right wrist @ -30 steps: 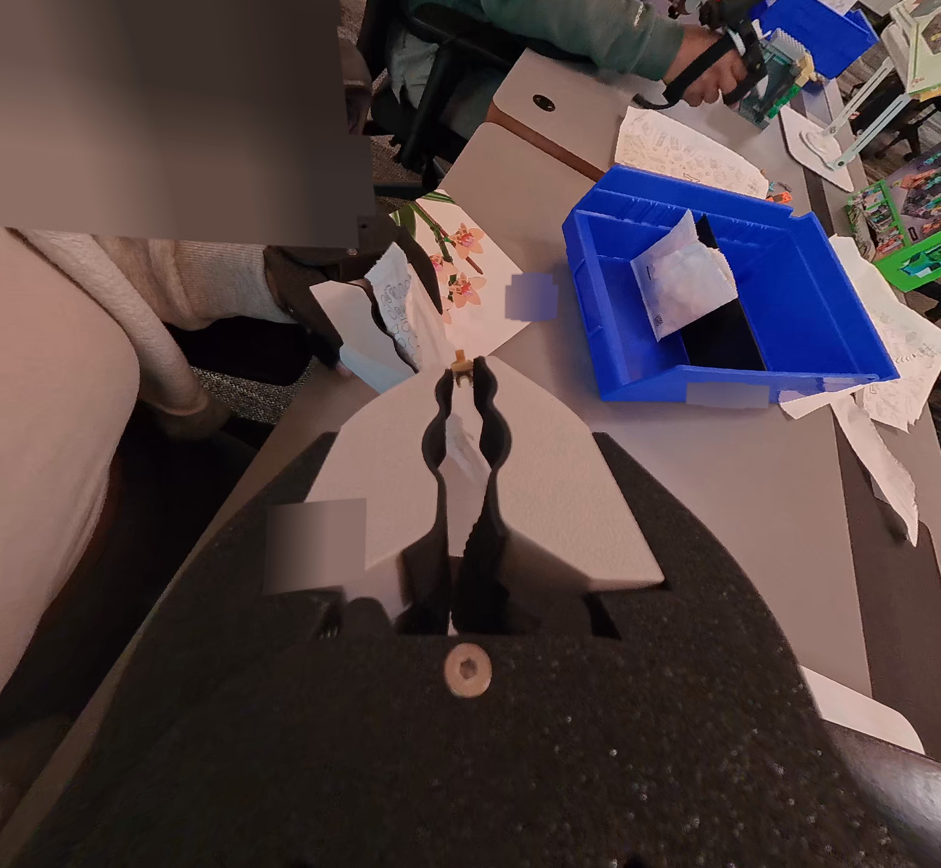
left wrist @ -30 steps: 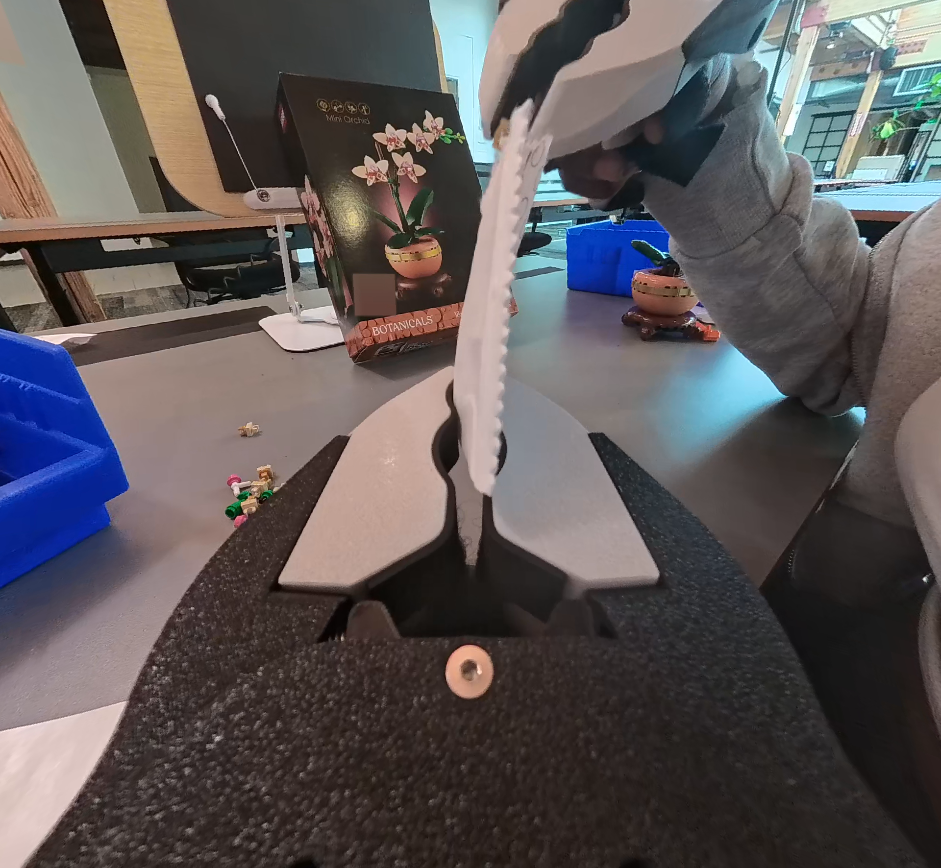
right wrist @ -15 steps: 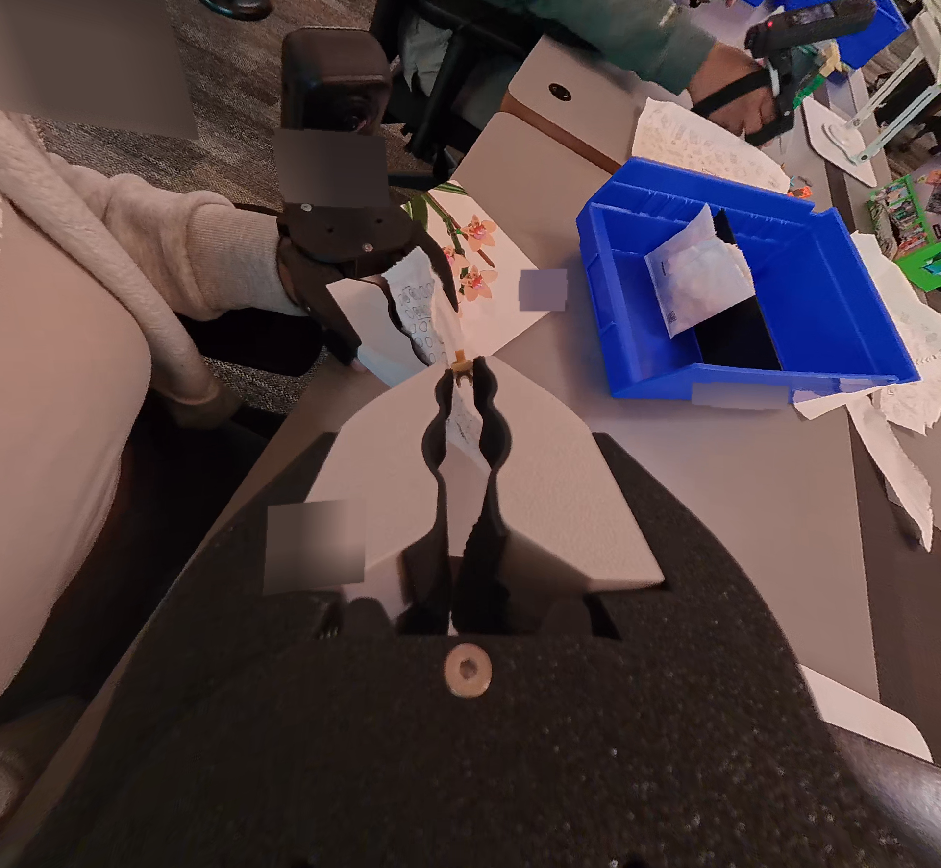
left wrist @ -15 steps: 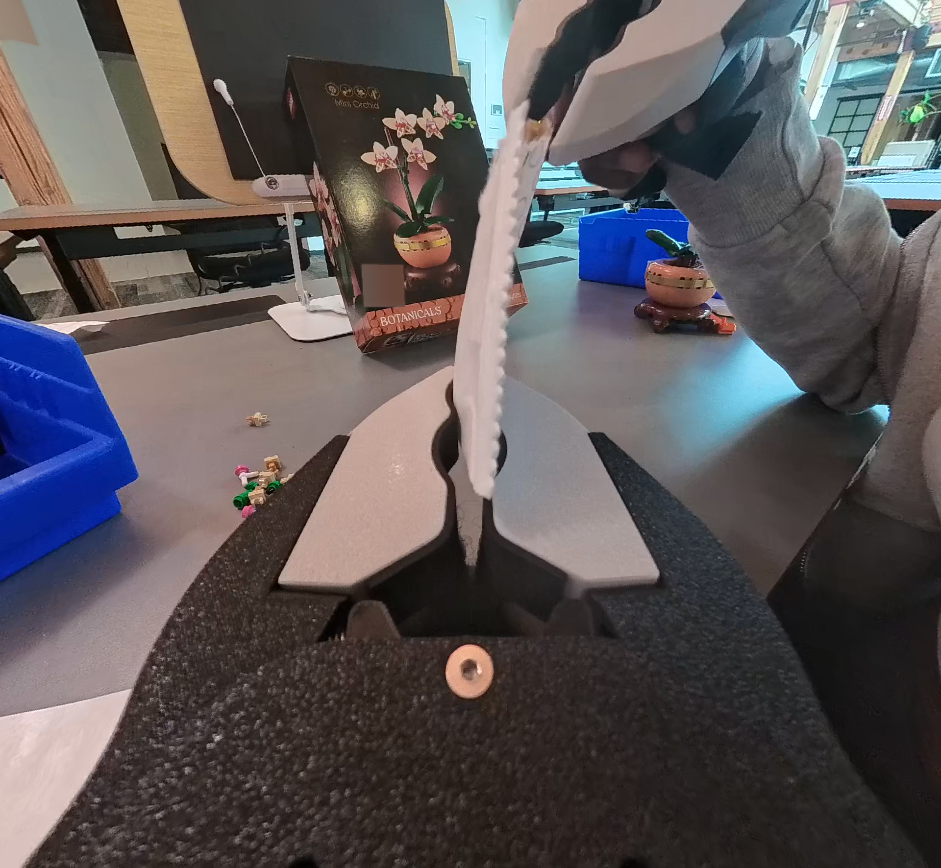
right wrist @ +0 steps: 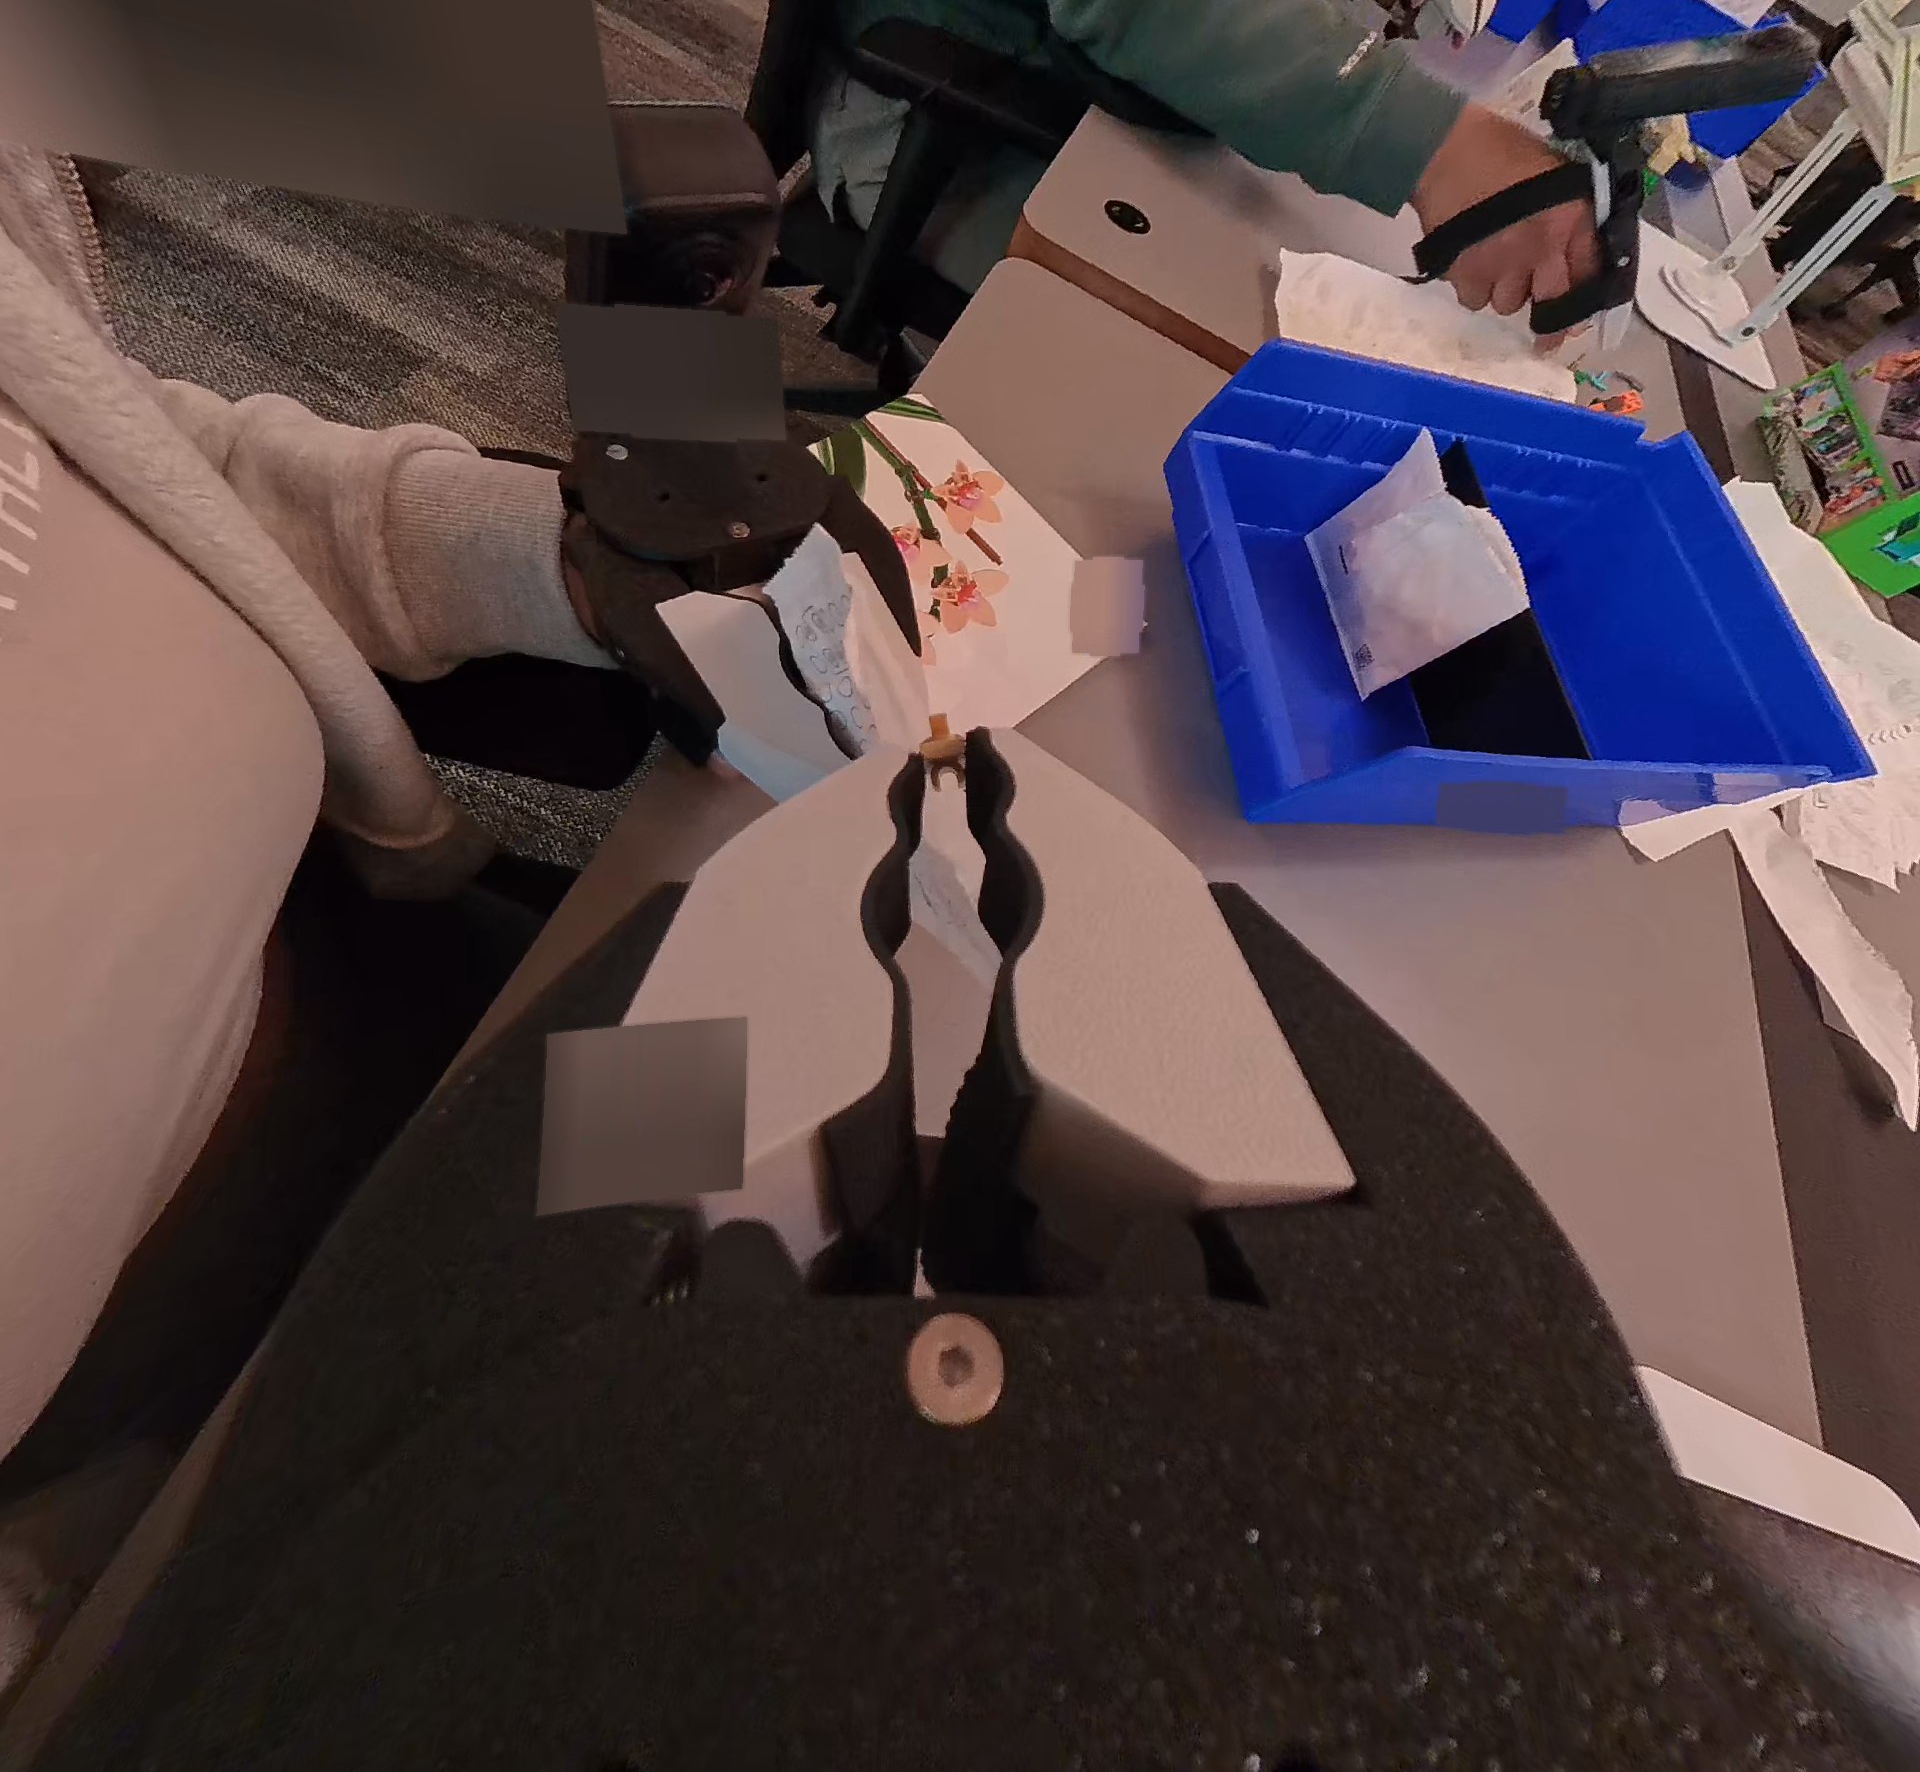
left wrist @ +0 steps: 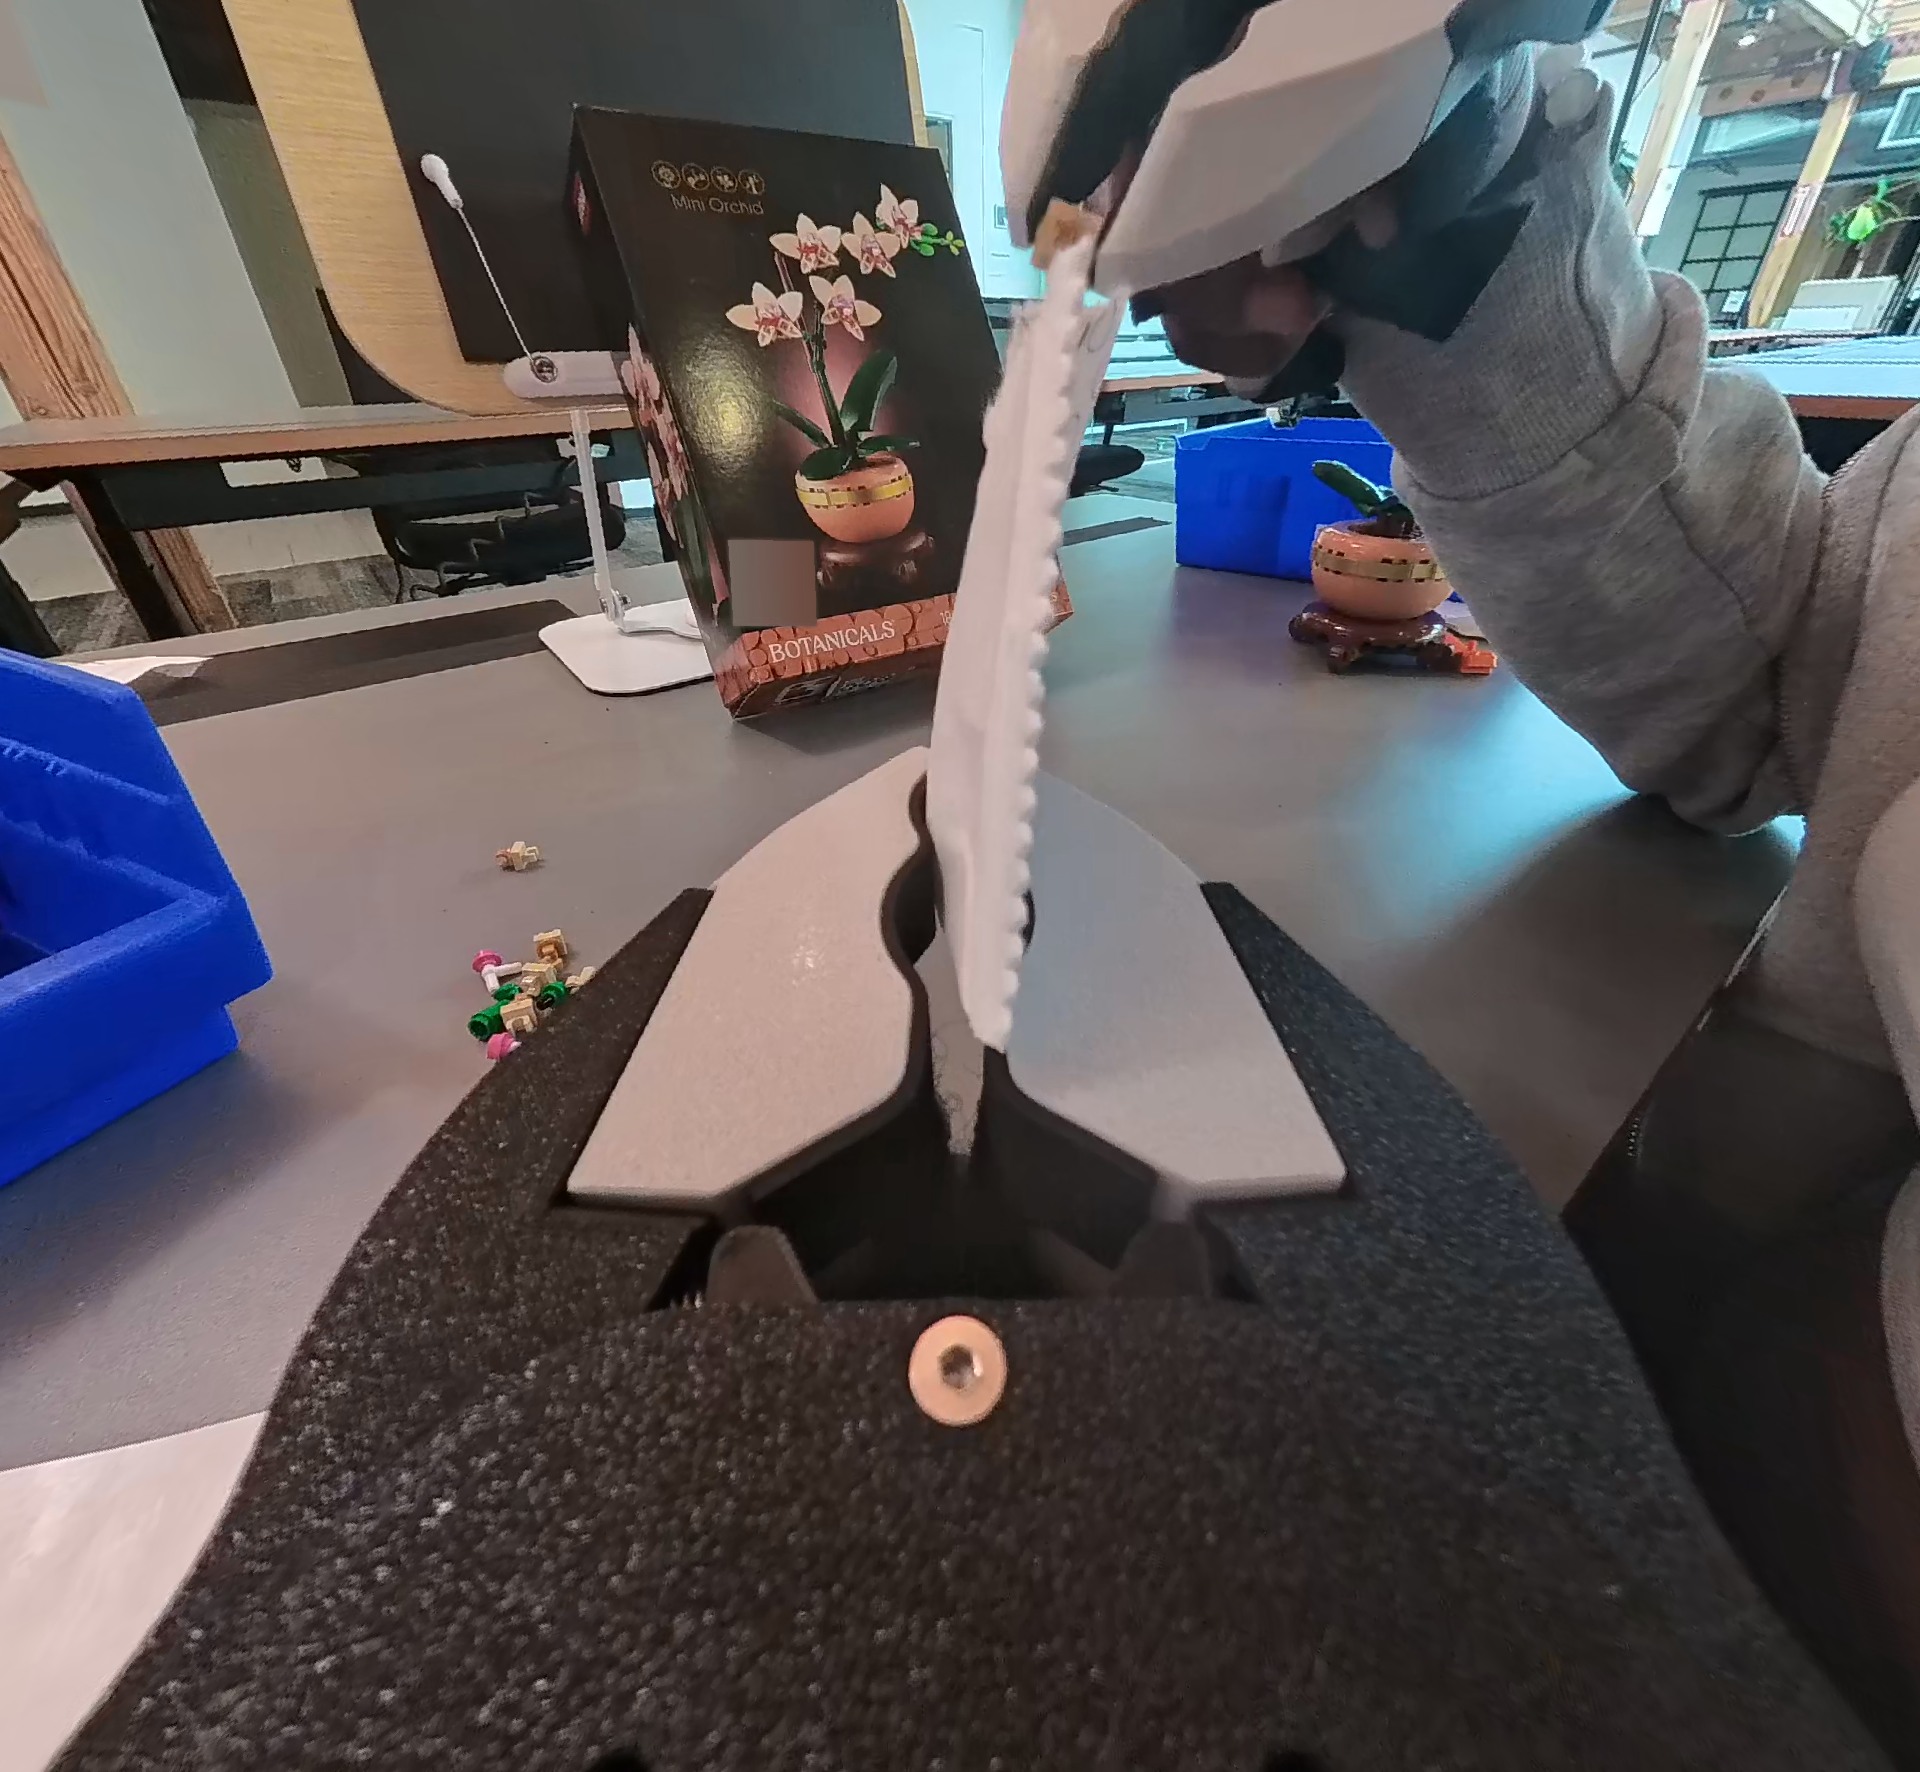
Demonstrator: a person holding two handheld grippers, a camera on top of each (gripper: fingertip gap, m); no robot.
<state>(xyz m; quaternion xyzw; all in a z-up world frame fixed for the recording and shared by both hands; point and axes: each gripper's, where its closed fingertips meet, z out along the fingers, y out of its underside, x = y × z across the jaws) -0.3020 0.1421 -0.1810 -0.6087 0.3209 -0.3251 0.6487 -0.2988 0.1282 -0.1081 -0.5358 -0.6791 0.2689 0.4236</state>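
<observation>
My left gripper [left wrist: 977, 777] is shut on the lower end of a white paper bag [left wrist: 1003, 683] with a serrated edge, which stands up out of its jaws. My right gripper [left wrist: 1070, 236] comes in from above right, shut on a small tan piece [left wrist: 1060, 224] right at the bag's top end. In the right wrist view the tan piece [right wrist: 940, 766] sits pinched between the right gripper [right wrist: 943, 756] tips. The left gripper [right wrist: 821, 683] with the bag [right wrist: 831, 631] is just beyond it, above the table edge.
On the grey table [left wrist: 1299, 787] stand a dark orchid-picture box [left wrist: 821, 413], a white stand [left wrist: 613, 642], a pot model [left wrist: 1377, 579] and a blue bin [left wrist: 94, 943]. Loose small pieces [left wrist: 520, 990] lie front left. A blue bin [right wrist: 1662, 683] holds a white bag [right wrist: 1413, 579]. A person in green [right wrist: 1195, 8] works beyond. There is about 8 cm between the tips of the two grippers.
Both grippers keep their holds. The right gripper with the tan piece has risen slightly and the bag is stretched longer between the two grippers. The person in green has moved their hands.
</observation>
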